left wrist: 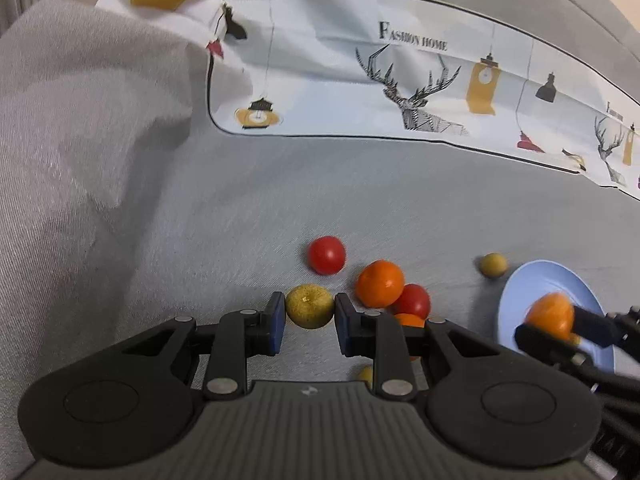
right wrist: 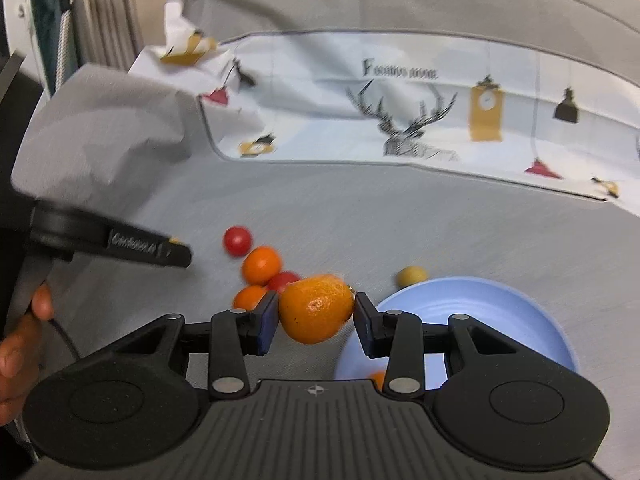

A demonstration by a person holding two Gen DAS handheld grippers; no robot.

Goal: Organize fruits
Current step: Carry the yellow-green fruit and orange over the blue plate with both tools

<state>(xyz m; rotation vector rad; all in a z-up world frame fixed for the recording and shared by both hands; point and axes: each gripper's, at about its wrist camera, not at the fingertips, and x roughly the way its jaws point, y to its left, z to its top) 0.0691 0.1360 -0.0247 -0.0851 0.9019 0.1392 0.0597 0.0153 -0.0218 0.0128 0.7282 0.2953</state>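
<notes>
Grey cloth covers the surface. Our left gripper clamps a yellow fruit; our right gripper clamps an orange beside the blue plate. Round fruit may slip from the pads and roll into the loose pile.

The printed cloth carried the words "FASHION HOME" above a drawn stag's head, sharp in the left wrist view and smeared in the right wrist view. The left gripper bore white lettering along its side, too blurred to read.
</notes>
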